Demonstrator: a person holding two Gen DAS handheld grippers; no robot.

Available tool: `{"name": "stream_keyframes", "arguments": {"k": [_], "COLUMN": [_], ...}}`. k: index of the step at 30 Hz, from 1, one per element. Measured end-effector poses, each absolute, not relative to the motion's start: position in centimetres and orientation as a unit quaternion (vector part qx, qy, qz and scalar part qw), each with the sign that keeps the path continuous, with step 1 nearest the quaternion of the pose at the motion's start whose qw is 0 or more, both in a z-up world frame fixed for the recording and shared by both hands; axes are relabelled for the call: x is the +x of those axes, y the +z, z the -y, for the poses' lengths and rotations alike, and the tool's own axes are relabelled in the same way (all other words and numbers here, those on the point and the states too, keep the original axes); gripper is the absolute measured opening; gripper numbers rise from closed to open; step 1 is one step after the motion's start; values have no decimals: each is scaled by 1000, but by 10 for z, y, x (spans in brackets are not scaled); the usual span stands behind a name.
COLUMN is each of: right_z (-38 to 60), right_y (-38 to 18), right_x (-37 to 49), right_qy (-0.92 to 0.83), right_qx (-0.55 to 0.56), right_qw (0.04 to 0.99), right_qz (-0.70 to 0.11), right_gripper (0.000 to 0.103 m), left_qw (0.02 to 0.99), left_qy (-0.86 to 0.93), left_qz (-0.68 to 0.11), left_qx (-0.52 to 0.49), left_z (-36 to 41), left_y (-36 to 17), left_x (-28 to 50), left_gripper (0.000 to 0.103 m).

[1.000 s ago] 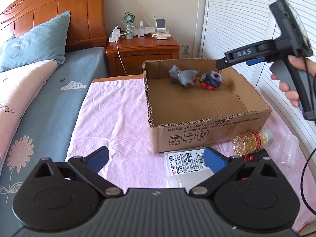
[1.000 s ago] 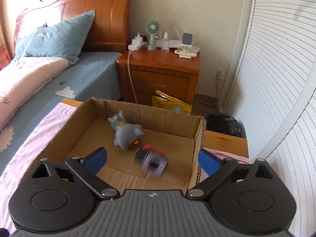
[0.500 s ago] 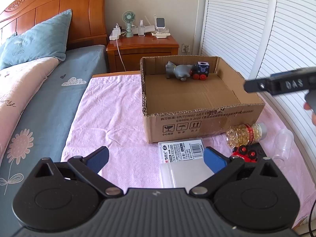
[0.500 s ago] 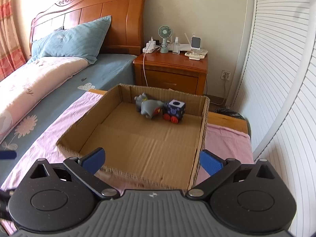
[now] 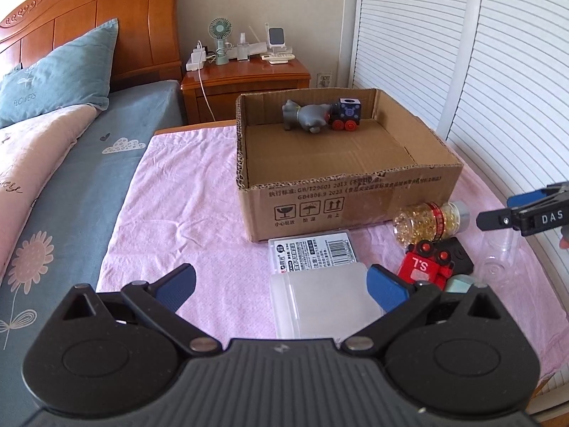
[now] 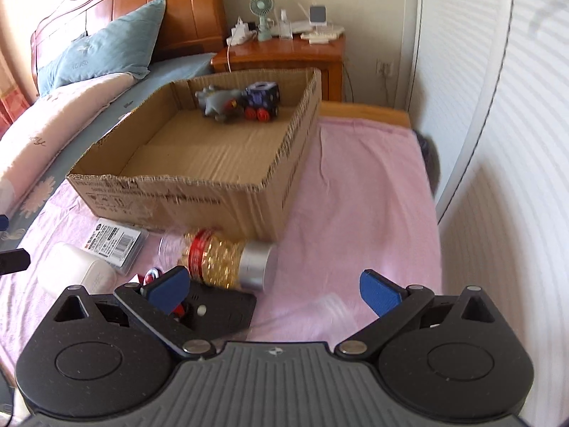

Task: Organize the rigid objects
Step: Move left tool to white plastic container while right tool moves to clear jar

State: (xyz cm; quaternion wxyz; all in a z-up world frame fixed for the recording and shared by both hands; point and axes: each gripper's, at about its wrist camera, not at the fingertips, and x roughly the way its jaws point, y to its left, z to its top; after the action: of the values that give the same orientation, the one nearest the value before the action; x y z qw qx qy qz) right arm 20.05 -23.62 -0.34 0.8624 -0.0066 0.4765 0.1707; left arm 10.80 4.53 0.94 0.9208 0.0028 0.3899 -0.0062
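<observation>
An open cardboard box (image 5: 341,206) (image 6: 185,192) stands on the pink cloth. A grey toy animal (image 5: 306,115) (image 6: 217,101) and a blue wheeled cube toy (image 5: 346,114) (image 6: 261,101) lie at its far wall. In front lie a bottle of yellow beads (image 5: 426,222) (image 6: 220,259), a clear plastic case (image 5: 316,284) (image 6: 110,245), a red and black toy (image 5: 434,265) and a clear cup (image 5: 498,259). My left gripper (image 5: 281,286) is open above the case. My right gripper (image 6: 272,290) is open, just in front of the bottle.
A bed with a blue pillow (image 5: 60,71) lies on the left. A wooden nightstand (image 5: 245,78) with a fan and small items stands behind the box. White slatted doors (image 5: 462,53) line the right side. The table's wooden edge (image 6: 362,110) shows beyond the cloth.
My right gripper has left the box, moving back and down to the loose objects in front of it. The cube toy now rests beside the grey animal. My left gripper drew back slightly.
</observation>
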Motion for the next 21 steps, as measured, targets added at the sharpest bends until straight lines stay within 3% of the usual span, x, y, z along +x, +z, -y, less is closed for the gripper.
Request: {"name": "stream_keyframes", "arguments": {"k": [10,21], "right_z": [235,233], "right_y": [-14,-32], "right_x": [148,122], "right_qy": [146,38], "right_qx": [-6,-73], "right_qw": [851,879], "right_qz": [-504,-469], "right_gripper": [103,103], "left_qw": [918,908], "left_qy": [-17,-35], "left_qz": [-397,-418], "left_qx": [13,7], "left_z": [-35,-24], "left_y": [3,-12], "left_x": [109,118], "left_gripper": [102,102]}}
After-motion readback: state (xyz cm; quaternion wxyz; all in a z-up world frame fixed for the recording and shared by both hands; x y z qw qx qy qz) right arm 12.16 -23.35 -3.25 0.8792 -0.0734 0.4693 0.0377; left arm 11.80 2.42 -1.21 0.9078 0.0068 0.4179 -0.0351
